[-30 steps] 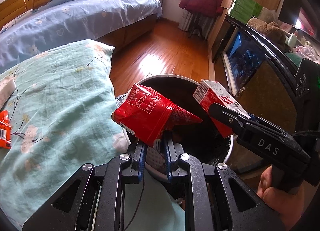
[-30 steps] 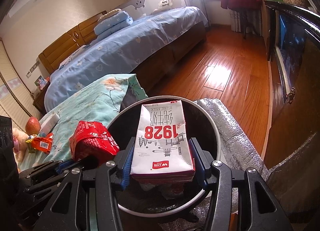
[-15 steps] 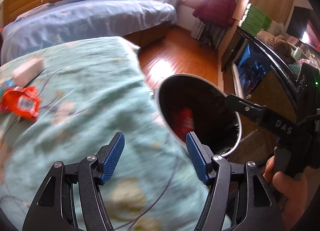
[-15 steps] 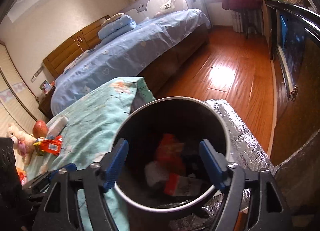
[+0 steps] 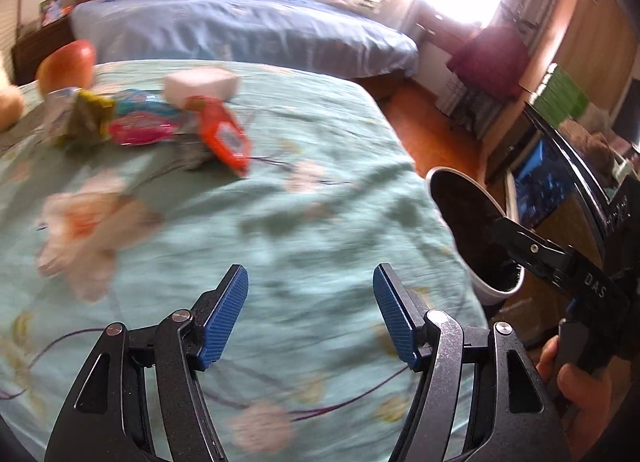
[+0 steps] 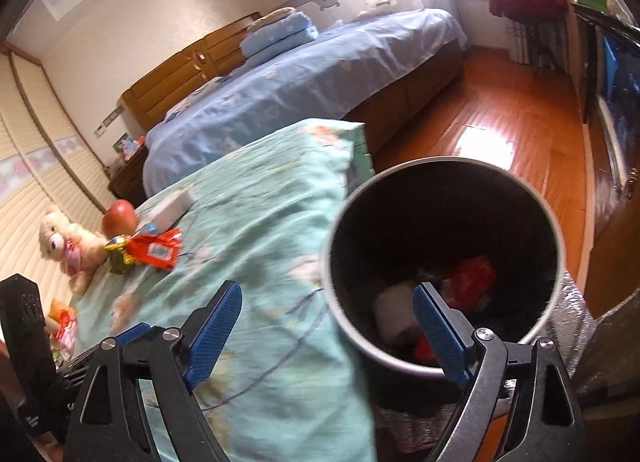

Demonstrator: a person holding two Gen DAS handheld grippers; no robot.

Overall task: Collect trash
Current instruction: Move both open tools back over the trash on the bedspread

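Both grippers are empty: my left gripper spread over the teal bedspread, my right gripper opening wider beside the trash bin. Remaining wrappers lie well ahead, bunched against an apple. I risk snagging the soft cloth, or grabbing the apple instead of trash.
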